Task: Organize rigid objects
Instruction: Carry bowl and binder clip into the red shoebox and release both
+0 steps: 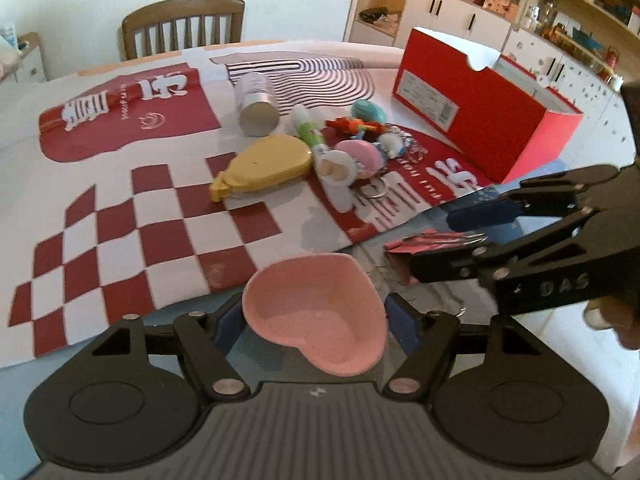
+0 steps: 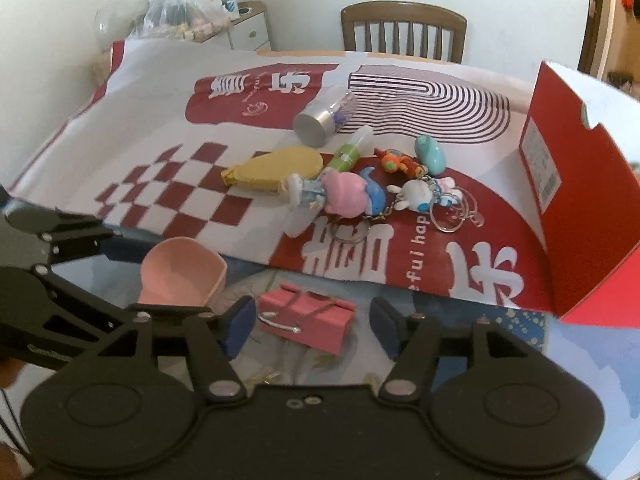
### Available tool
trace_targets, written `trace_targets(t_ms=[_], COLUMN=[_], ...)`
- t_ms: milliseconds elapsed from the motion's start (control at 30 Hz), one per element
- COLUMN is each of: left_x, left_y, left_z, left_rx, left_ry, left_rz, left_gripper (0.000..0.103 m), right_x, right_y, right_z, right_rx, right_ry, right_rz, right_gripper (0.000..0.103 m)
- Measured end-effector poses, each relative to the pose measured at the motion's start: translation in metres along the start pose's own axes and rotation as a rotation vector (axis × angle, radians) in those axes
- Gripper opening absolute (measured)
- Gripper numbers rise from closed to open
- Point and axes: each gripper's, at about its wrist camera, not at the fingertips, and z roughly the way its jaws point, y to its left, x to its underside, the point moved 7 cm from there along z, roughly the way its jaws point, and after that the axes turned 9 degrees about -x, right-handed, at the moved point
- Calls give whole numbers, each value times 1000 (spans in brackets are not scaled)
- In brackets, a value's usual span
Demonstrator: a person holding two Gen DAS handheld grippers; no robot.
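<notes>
A pink heart-shaped dish (image 1: 316, 316) sits between the fingers of my left gripper (image 1: 314, 322), which is shut on it; it also shows in the right wrist view (image 2: 180, 276). My right gripper (image 2: 312, 326) is open around a small pink box with a wire handle (image 2: 308, 316) on the table, fingers apart from it. In the left wrist view my right gripper (image 1: 440, 240) straddles that box (image 1: 424, 246). A pile of toys lies on the red-and-white paper: a yellow case (image 1: 266, 166), a clear jar with silver lid (image 1: 256, 104), a pink figure (image 2: 344, 196), keyrings.
An open red shoebox (image 1: 476, 120) stands at the right, also in the right wrist view (image 2: 580, 184). A wooden chair (image 1: 182, 26) stands behind the table. Shelves and cabinets (image 1: 560, 20) fill the right background. A plastic bag (image 2: 180, 12) rests on a side cabinet.
</notes>
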Motion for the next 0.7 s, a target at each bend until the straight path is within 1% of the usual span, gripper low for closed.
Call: trace_targets(t_ms=[67, 167, 267, 300, 367, 400, 500, 700], left_x=[0, -1, -1, -1, -2, -2, -2, -3], left_y=[0, -5, -10, -11, -13, -14, -15, -14], left_z=[0, -1, 0, 1, 2, 3, 3, 3], left_rx=[-5, -31, -53, -63, -80, -84, -90, -94], left_ry=[-1, -14, -20, -19, -20, -22, -24, -13], left_rz=[13, 52, 75, 83, 100, 105, 110, 72], left_gripper=[75, 75, 75, 75, 75, 75, 75, 75], right_x=[-2, -5, -3, -3, 0, 1, 4, 10], right_y=[6, 10, 7, 5, 2, 1, -1, -7], right_z=[2, 6, 11, 12, 13, 13, 9, -10], right_rx=[-8, 16, 61, 70, 96, 99, 115, 119], right_ry=[3, 14, 43, 55, 72, 73, 68, 46], right_rz=[-10, -13, 23, 40, 57, 65, 78, 120], right_gripper=[63, 63, 62, 61, 54, 53, 52, 51])
